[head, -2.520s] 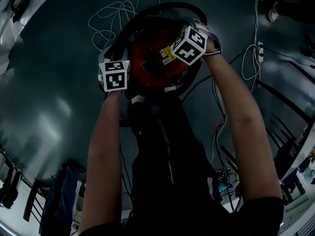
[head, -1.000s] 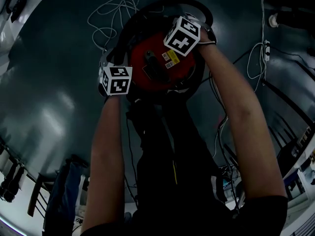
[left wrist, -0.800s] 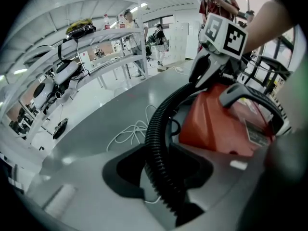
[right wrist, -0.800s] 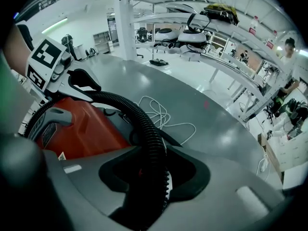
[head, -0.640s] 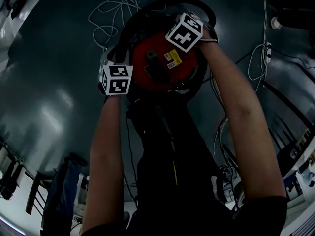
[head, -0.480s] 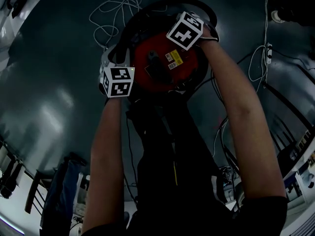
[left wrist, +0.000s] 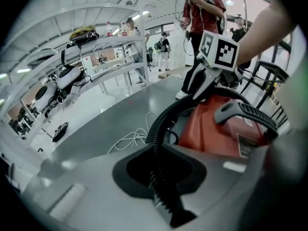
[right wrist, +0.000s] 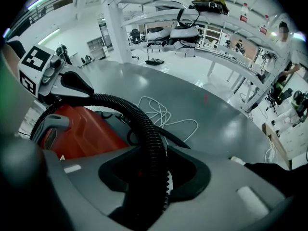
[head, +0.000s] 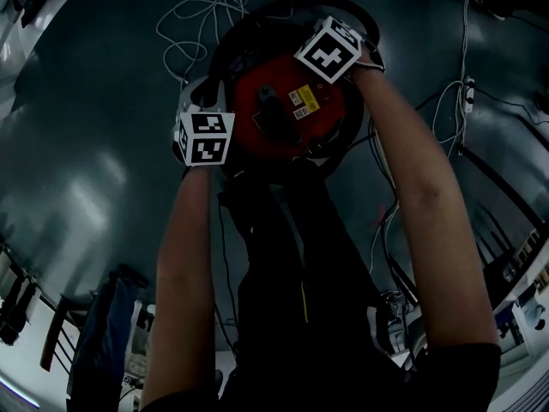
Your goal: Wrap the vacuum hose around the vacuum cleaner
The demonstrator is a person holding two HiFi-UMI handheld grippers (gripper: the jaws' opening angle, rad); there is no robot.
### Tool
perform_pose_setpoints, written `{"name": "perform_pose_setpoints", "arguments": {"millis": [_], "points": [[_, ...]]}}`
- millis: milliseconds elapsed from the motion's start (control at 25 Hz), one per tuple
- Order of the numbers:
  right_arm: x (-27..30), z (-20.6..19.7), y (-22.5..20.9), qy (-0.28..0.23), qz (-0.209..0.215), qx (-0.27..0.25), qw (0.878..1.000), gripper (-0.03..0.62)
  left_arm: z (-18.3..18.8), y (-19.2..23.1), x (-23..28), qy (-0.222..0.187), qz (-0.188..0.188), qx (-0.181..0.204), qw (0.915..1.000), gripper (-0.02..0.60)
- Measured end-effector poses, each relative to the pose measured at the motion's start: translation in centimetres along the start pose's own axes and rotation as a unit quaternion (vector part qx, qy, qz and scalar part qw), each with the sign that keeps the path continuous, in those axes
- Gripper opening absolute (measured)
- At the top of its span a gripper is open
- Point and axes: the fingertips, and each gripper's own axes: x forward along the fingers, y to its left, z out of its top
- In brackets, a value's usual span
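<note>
Down on the floor (head: 103, 144), the hose (right wrist: 139, 114) already curves round the far side of the red vacuum cleaner (head: 287, 101), left gripper (left wrist: 155, 179) jaws just closing onto it, right gripper (right wrist: 155, 177) jaws pinching it, near side seemingly still unwrapped.

left hand-held gripper (left wrist: 159, 179) jaws just closing onto vacuum hose (left wrist: 163, 121)

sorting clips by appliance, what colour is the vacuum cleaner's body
Red. The vacuum cleaner body, with a dark handle on top, shows best in the left gripper view.
</note>
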Motion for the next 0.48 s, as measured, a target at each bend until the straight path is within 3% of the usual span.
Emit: {"name": "perform_pose_setpoints", "arguments": {"millis": [480], "points": [[-3.1,0.9,-0.2,-0.015,-0.015,0.031,0.999,0.224,2.3,-0.2,-1.7,0.009,-0.002,0.048,0.9988,0.035]]}}
